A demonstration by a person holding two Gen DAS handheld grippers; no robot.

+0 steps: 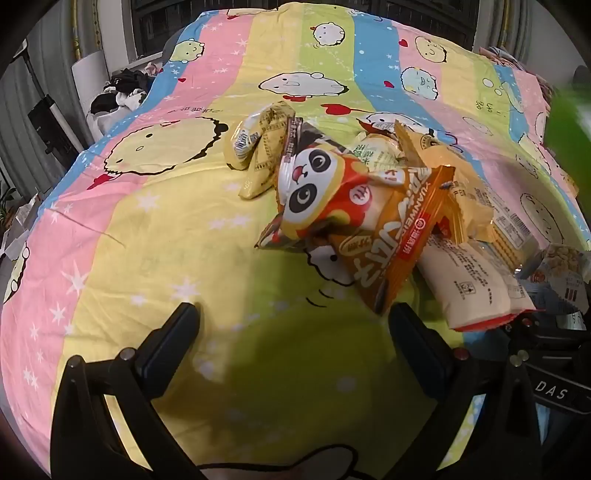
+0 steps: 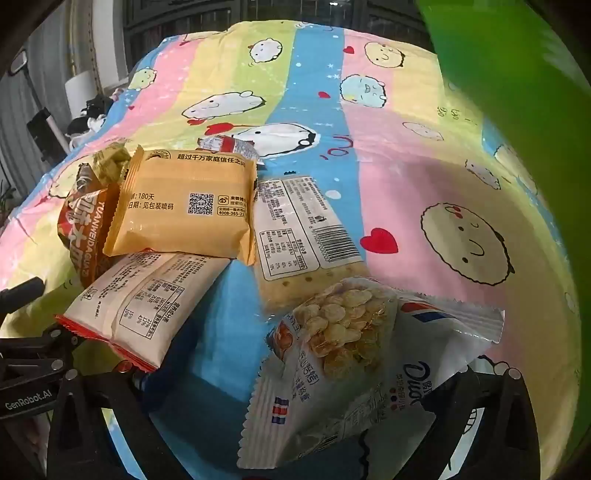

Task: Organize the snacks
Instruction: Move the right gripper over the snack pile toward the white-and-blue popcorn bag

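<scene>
Two close wrist views, angled down, sharing snack pile (image 1: 388, 206) on bedsheet (image 2: 424, 192).

Bed (image 1: 155, 229): covered by a sheet in vertical pastel stripes of pink, yellow, green and blue, printed with cartoon faces, red hearts and white stars. It fills most of both views.

Window (image 1: 258, 11): dark panes in a dark frame, along the top edge of the frame beyond the bed.

Curtain (image 1: 14, 110): grey, pleated, at the left edge.

Clothes pile (image 1: 122, 92): dark and light garments heaped at upper left, beside the bed.

Green surface (image 2: 517, 92): bright, blurred, at upper right; its identity cannot be determined.

Lighting: dim and even.
</scene>
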